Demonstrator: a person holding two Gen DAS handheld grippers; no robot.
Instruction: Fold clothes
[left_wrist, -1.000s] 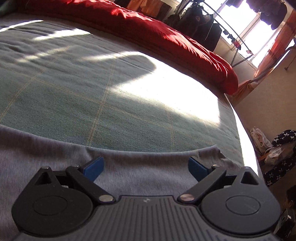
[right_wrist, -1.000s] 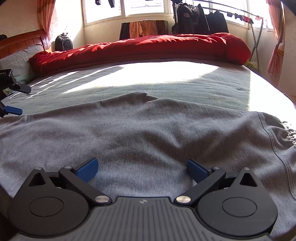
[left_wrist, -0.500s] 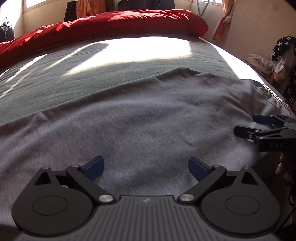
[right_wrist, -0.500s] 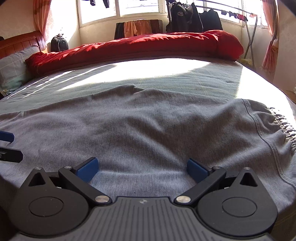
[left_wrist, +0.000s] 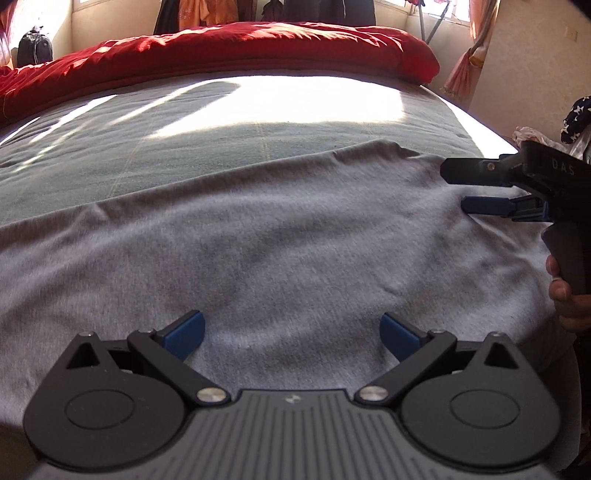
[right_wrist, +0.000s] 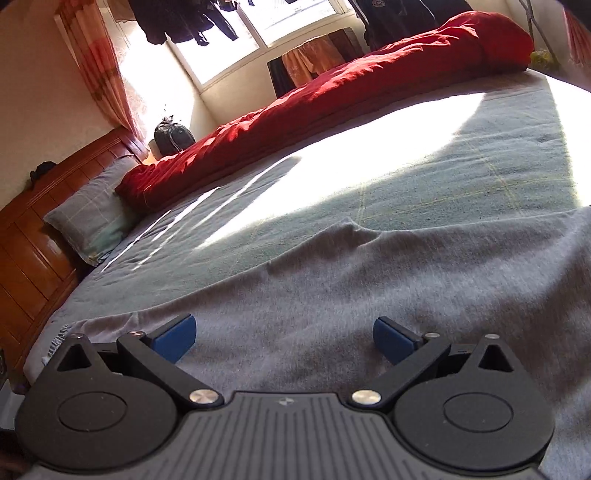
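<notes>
The grey garment (left_wrist: 280, 251) lies spread flat on the bed (left_wrist: 229, 122), and both the left tool (left_wrist: 291, 330) and right tool (right_wrist: 284, 334) hover over it wide open and empty, probably lining up for a fold.

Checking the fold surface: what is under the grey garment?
The grey garment lies spread on the green bedspread, which shows beyond its far edge. Whatever sits directly beneath the cloth is covered.
</notes>
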